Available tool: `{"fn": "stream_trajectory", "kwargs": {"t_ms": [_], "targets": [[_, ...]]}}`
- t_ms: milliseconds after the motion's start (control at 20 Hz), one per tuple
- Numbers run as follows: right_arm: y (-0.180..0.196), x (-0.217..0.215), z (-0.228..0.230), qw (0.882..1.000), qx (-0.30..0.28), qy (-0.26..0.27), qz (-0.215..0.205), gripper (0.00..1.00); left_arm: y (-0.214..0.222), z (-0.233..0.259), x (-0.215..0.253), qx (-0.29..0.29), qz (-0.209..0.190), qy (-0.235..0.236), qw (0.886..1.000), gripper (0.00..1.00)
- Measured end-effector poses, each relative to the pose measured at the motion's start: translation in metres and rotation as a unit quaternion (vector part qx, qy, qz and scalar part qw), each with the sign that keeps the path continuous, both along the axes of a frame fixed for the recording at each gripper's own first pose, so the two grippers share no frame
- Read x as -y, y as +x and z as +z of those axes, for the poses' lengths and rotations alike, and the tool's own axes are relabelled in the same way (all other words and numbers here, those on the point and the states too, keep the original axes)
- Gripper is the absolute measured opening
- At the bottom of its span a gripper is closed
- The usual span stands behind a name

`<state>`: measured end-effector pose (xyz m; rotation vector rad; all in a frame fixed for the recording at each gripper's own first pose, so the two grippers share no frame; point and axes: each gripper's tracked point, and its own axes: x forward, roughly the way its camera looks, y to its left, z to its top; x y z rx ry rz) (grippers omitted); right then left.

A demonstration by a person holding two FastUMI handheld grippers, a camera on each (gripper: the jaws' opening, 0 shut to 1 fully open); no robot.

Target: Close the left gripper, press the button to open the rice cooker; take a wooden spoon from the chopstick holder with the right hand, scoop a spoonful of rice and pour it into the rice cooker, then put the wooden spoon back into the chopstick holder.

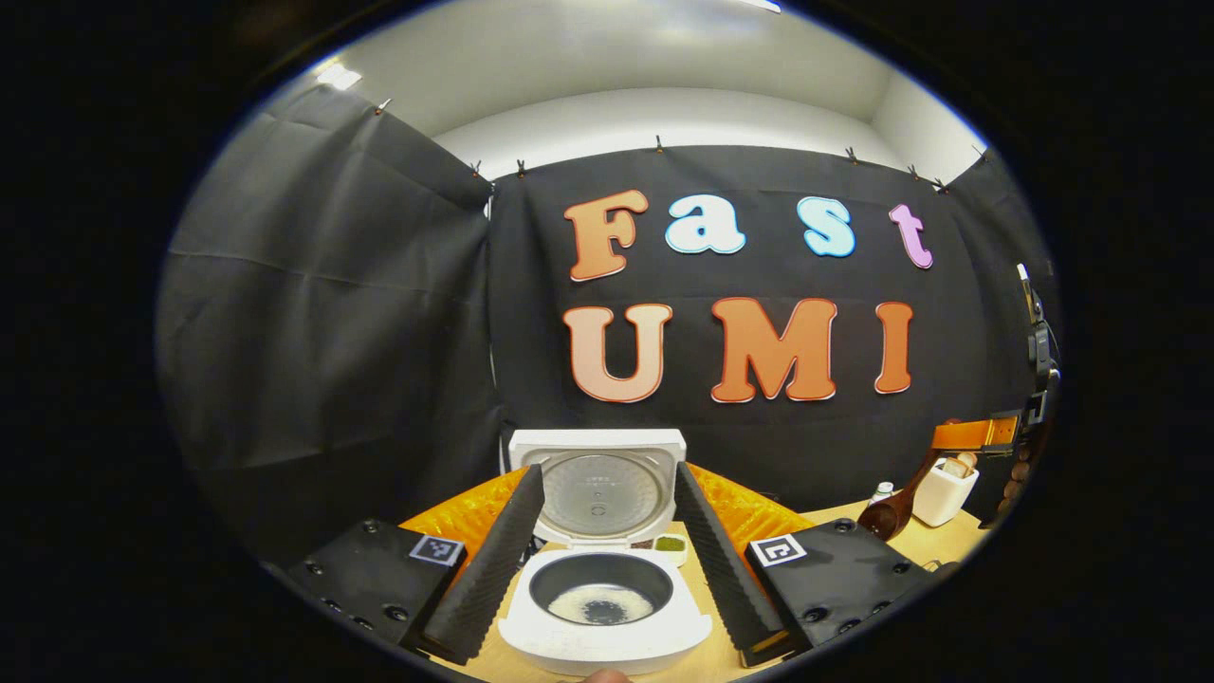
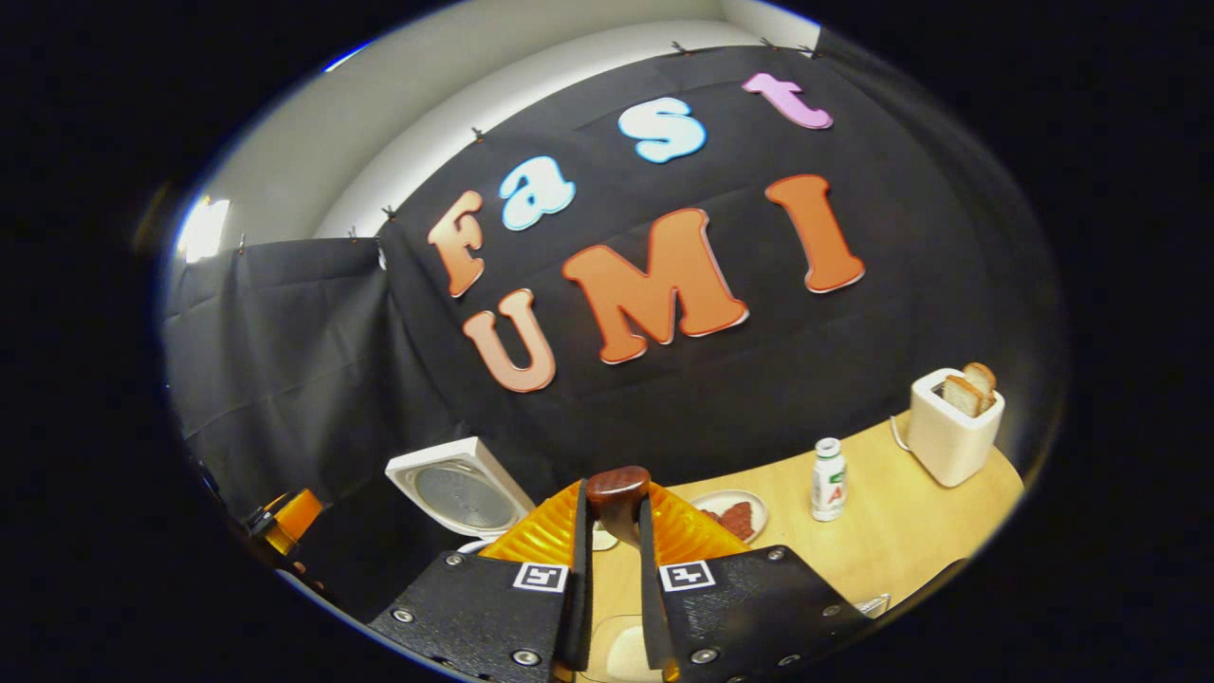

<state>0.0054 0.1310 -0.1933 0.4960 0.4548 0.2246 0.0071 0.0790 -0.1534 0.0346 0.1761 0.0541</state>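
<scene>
Rice [image 1: 599, 603] already lies in the open cooker [image 1: 604, 621] (framed by the spread left gripper [image 1: 601, 569]), so the spoon [image 2: 617, 497], clamped in the right gripper [image 2: 615, 569], could be knocked against the holder [image 1: 943, 493] if lowered crooked.

The rice cooker [image 1: 604, 636] was white, its inner pot [image 1: 601, 588] dark grey with pale rice at the bottom, and the raised lid's [image 1: 598, 489] inner plate silver-grey. The wooden spoon [image 2: 617, 495] was a glossy reddish brown. The table [image 2: 882, 541] was light tan wood. The toaster [image 2: 951, 438] was cream, holding golden-brown toast. The small bottle [image 2: 828, 480] was white with a green and red label. The plate [image 2: 728, 513] was white, bearing red food.
</scene>
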Motion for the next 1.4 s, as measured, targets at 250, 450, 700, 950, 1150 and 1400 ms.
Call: {"fn": "stream_trajectory", "kwargs": {"t_ms": [250,450,700,950,1150,1400], "targets": [[-0.030,0.075,-0.038,0.996,-0.054,-0.027,-0.066,0.21,0.003,-0.006,0.033,-0.014,-0.023,-0.024,0.999,0.94],[-0.061,0.106,-0.065,0.991,-0.102,-0.033,-0.080,0.22,0.008,-0.005,0.055,-0.017,-0.035,-0.018,0.999,0.94],[-0.088,0.133,-0.092,0.985,-0.139,-0.036,-0.099,0.21,0.003,0.001,0.074,-0.015,-0.040,-0.010,0.999,0.94],[-0.102,0.139,-0.132,0.980,-0.168,-0.033,-0.103,0.21,0.001,0.005,0.090,-0.011,-0.039,0.001,0.999,0.94],[-0.109,0.137,-0.159,0.976,-0.188,0.002,-0.111,0.22,0.003,0.009,0.099,-0.009,-0.039,0.010,0.999,0.94],[-0.116,0.148,-0.179,0.967,-0.202,0.058,-0.144,0.21,0.004,0.009,0.113,-0.009,-0.042,0.015,0.999,0.94]]}}
